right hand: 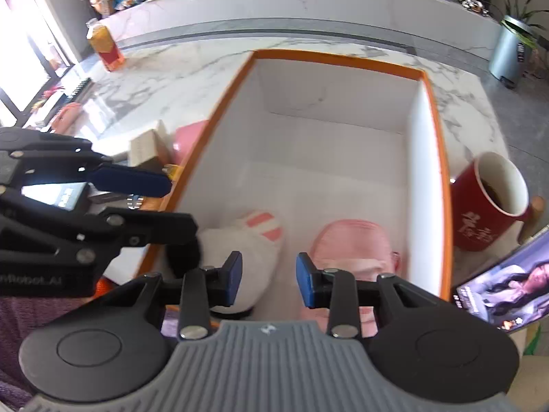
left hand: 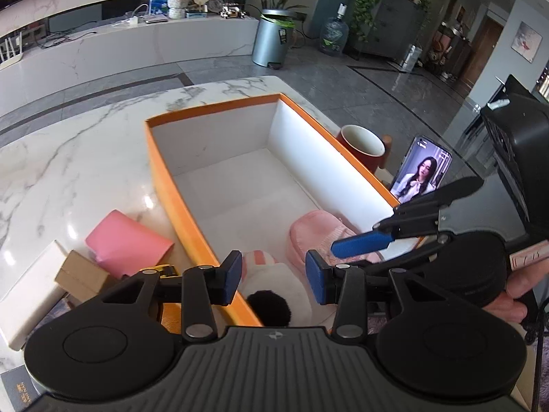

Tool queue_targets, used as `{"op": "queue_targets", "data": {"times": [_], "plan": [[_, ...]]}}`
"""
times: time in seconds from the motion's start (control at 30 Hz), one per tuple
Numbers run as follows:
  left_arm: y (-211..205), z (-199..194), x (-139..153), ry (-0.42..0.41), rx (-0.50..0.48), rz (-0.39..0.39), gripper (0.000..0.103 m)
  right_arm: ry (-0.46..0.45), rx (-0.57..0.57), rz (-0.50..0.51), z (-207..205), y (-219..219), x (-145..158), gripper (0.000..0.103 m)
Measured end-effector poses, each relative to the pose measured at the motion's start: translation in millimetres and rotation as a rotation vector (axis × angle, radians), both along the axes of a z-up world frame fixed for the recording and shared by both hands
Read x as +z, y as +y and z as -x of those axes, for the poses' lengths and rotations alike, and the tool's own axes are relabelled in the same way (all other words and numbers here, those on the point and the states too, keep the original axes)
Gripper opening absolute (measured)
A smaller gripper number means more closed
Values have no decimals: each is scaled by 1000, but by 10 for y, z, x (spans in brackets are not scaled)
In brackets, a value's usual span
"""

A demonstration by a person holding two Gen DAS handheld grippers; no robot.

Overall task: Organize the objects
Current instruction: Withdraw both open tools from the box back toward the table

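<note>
Orange-rimmed box (right hand: pixel 425 79): white plush slipper (right hand: pixel 254 240) and pink slipper (right hand: pixel 353 240) at near end, far floor bare. Left gripper (left hand: pixel 272 276) and right gripper (right hand: pixel 269 276) are held wide, empty.

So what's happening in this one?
A person with two handheld grippers is packing things into an orange box on a marble table. A white plush and a pink soft item lie inside. The left gripper and the right gripper hover over them, open and empty.
</note>
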State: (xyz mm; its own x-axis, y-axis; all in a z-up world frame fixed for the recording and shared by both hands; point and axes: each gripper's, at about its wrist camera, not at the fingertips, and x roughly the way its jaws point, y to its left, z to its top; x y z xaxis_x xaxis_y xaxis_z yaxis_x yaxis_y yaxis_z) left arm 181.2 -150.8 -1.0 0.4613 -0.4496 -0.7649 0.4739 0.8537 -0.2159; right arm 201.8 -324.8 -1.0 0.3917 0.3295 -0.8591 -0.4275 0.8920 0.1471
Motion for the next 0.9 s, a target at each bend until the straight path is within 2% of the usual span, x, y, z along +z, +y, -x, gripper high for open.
{"op": "queue_targets", "data": {"times": [0.17, 0.2, 0.23, 0.37, 0.47, 0.5, 0.73, 0.9], "plan": [[182, 33, 26, -8, 64, 10, 48, 6, -40, 21, -30, 60, -87, 34], [226, 50, 33, -12, 77, 12, 48, 9, -58, 34, -61, 57, -128, 23], [272, 56, 39, -16, 90, 12, 48, 8, -68, 55, -85, 51, -172, 18], [454, 64, 50, -18, 135, 7, 48, 12, -80, 136, -214, 68, -392, 13], [600, 52, 28, -9, 176, 8, 48, 57, -65, 97, -258, 35, -517, 8], [645, 46, 18, -4, 187, 8, 48, 62, -54, 80, -259, 45, -539, 2], [867, 93, -31, 17, 216, -6, 48, 50, -42, 101, -211, 87, -563, 1], [1083, 271, 8, 25, 219, -14, 48, -48, -58, 82, -32, 83, -262, 2]]}}
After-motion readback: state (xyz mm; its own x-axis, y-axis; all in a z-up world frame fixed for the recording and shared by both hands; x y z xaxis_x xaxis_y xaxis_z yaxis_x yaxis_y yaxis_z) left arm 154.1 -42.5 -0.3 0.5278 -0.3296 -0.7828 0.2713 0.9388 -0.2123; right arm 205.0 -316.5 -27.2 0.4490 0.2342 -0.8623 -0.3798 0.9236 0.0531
